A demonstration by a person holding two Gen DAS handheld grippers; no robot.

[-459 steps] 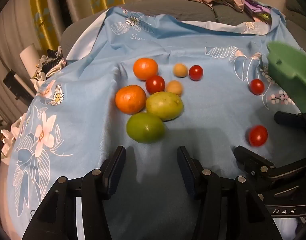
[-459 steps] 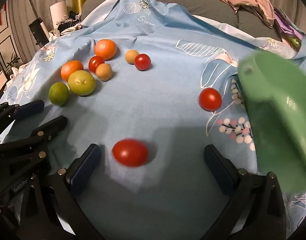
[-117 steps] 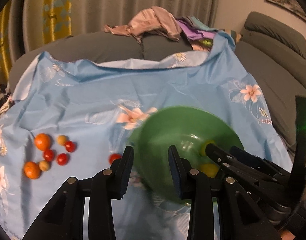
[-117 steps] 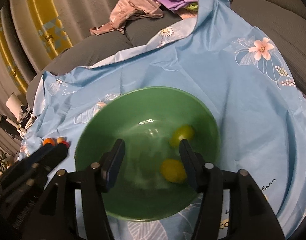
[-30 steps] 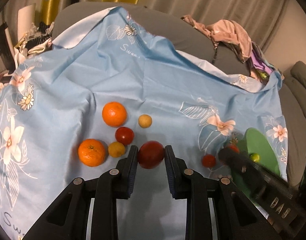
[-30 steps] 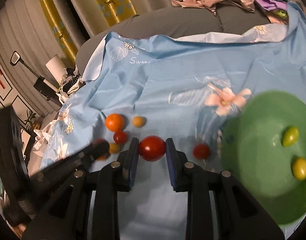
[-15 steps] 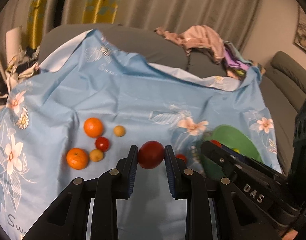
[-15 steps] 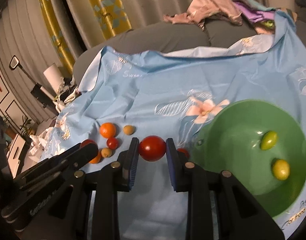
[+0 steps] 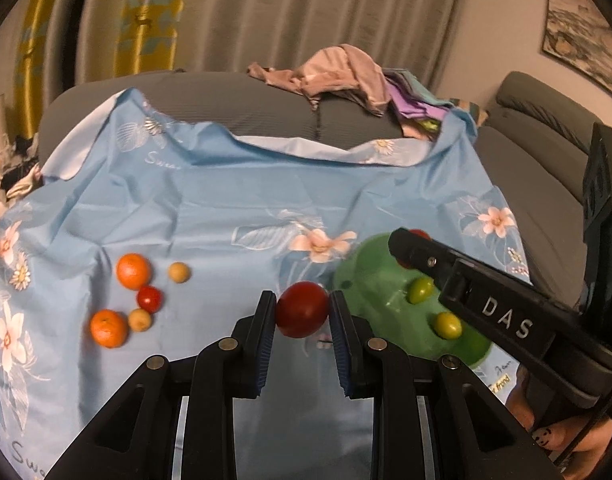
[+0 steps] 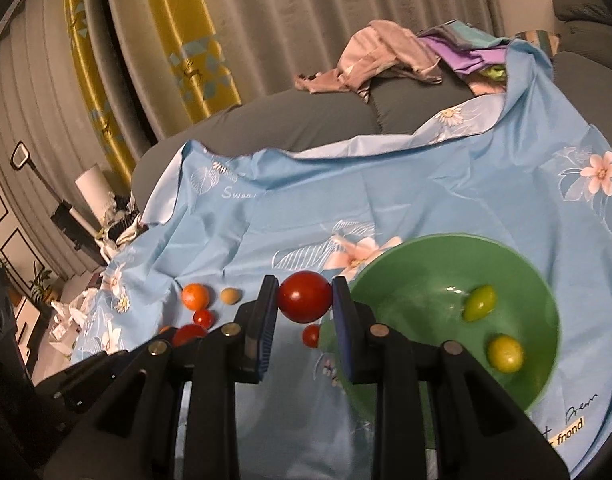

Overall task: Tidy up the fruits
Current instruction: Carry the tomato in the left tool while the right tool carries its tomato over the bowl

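My left gripper is shut on a red tomato, held above the blue cloth just left of the green bowl. My right gripper is shut on another red tomato, held beside the green bowl's left rim. The bowl holds two green-yellow fruits. Two oranges, a small tomato and two small yellow fruits lie on the cloth at left. One small tomato lies by the bowl.
The blue floral cloth covers a grey sofa. A pile of clothes lies on the sofa back. The right gripper's body crosses over the bowl in the left wrist view.
Both grippers have risen and moved right toward the bowl, each still holding its tomato. The bowl now sits closer under the right gripper.
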